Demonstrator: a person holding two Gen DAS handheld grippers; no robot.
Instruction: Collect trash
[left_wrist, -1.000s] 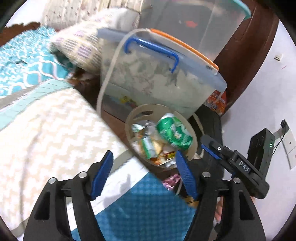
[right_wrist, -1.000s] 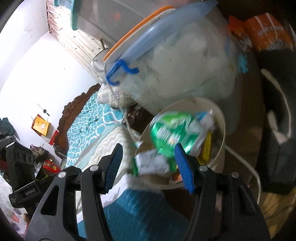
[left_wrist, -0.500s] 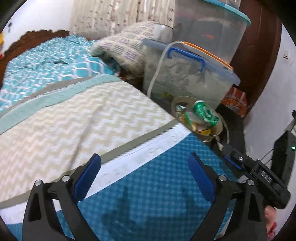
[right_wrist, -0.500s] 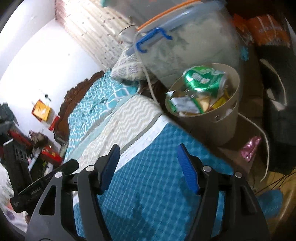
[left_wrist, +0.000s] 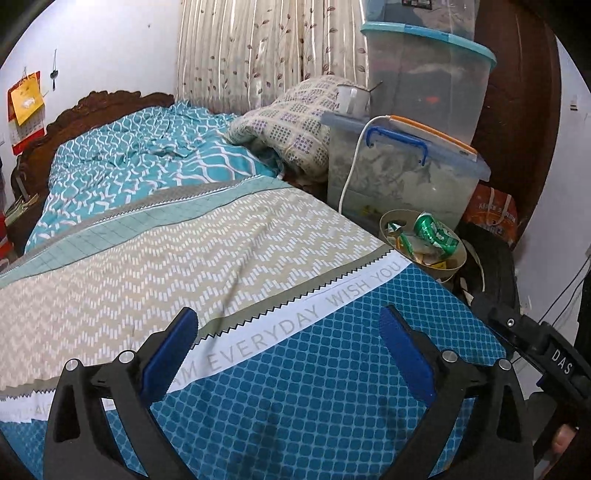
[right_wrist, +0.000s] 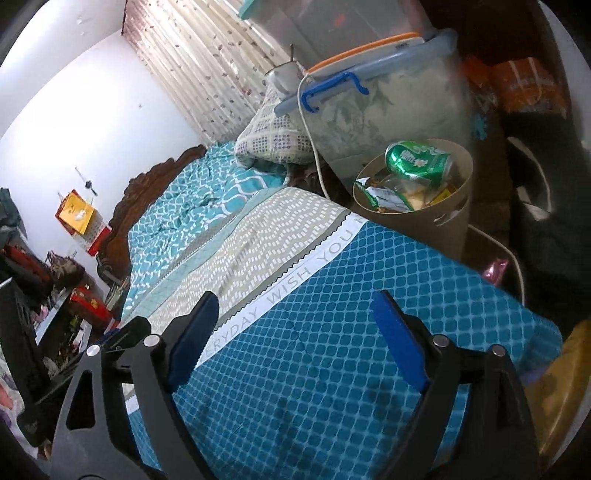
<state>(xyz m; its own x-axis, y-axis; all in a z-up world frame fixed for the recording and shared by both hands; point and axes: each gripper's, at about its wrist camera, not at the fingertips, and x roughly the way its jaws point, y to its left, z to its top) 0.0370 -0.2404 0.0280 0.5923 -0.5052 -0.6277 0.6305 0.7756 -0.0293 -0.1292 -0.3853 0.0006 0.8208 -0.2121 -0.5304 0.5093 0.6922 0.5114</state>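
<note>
Bed (left_wrist: 207, 251) fills both views, no loose trash visible on it; tan bin (right_wrist: 448, 218) beside its far corner, full of wrappers, green packet (right_wrist: 417, 158) on top; left gripper (left_wrist: 284, 332) wide apart, empty; right gripper (right_wrist: 291, 321) opening, empty; drop looks done, next means finding another piece

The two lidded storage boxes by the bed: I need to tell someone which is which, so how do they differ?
The upper storage box has a teal lid rim; the lower storage box has an orange-edged lid and a blue handle. The upper holds dark items, the lower pale contents. A white cable drapes over the lower only. Both are translucent plastic.
</note>
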